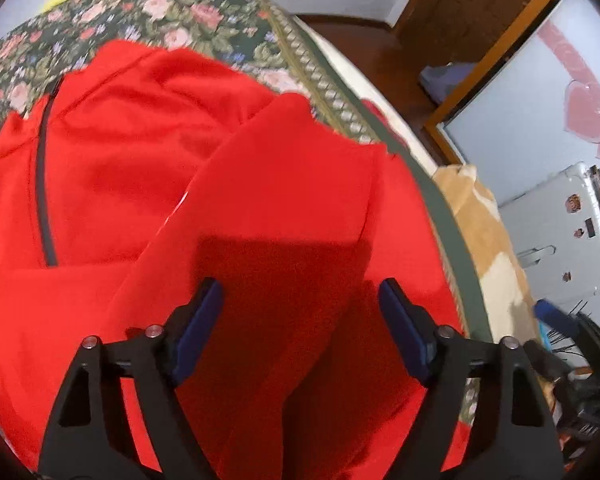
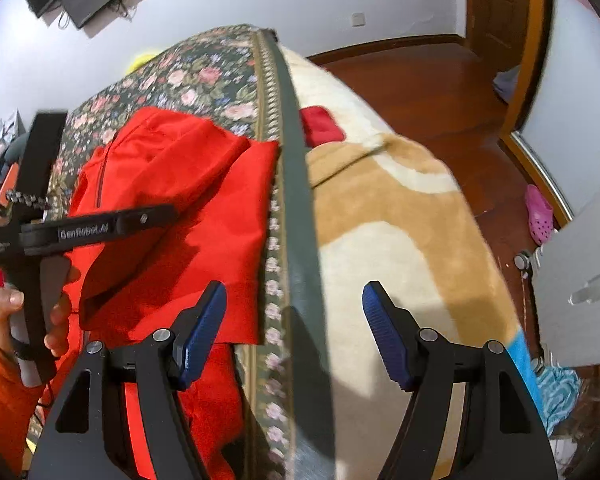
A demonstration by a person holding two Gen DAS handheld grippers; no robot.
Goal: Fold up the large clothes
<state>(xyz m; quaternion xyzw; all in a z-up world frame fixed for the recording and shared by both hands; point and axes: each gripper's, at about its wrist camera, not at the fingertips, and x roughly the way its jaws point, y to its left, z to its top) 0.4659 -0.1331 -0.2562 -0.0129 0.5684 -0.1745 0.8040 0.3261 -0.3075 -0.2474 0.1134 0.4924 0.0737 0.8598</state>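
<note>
A large red jacket (image 1: 148, 152) with a dark zipper (image 1: 40, 184) lies rumpled on a floral bedspread (image 1: 148, 8). One sleeve or panel is folded across its right side. My left gripper (image 1: 300, 300) is open and empty, hovering just above the red fabric. In the right wrist view the jacket (image 2: 188, 200) lies at the left, by the bedspread's green border (image 2: 296, 184). My right gripper (image 2: 292, 304) is open and empty, above that border. The left gripper's body (image 2: 80, 228), held in a hand, hangs over the jacket.
A tan and cream blanket (image 2: 380, 240) covers the bed's right side, with a red piece (image 2: 320, 124) on it. Beyond lie a wooden floor (image 2: 420, 92), a door, a pink clog (image 2: 538, 216) and a white fridge (image 1: 556, 236).
</note>
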